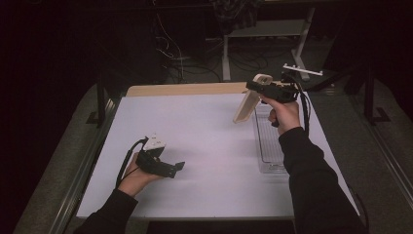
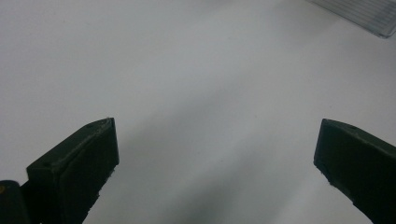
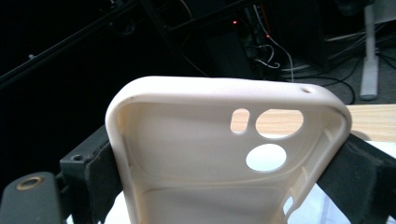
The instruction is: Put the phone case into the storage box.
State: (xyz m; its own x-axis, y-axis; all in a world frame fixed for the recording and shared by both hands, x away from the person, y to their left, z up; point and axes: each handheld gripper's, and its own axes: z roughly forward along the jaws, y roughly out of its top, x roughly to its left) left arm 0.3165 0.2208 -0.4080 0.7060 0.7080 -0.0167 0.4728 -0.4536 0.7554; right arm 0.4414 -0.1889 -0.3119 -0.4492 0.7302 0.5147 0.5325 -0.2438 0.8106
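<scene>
A cream phone case (image 1: pixel 247 106) hangs tilted in the air over the table's far right part, its lower end above the white sheet. My right gripper (image 1: pixel 259 87) is shut on its upper end. In the right gripper view the case (image 3: pixel 196 144) sits hollow side up between both jaws, its camera cut-outs showing. My left gripper (image 1: pixel 176 168) rests low over the near left of the white sheet (image 1: pixel 204 146), open and holding nothing. The left gripper view shows its jaws wide apart above the bare sheet (image 2: pixel 196 93).
A clear ribbed plastic tray (image 1: pixel 269 141) lies on the sheet's right side, below the right hand; its corner (image 2: pixel 362 14) shows in the left gripper view. A wooden board edge (image 1: pixel 185 89) runs along the far side. Cables and stand legs lie beyond the table.
</scene>
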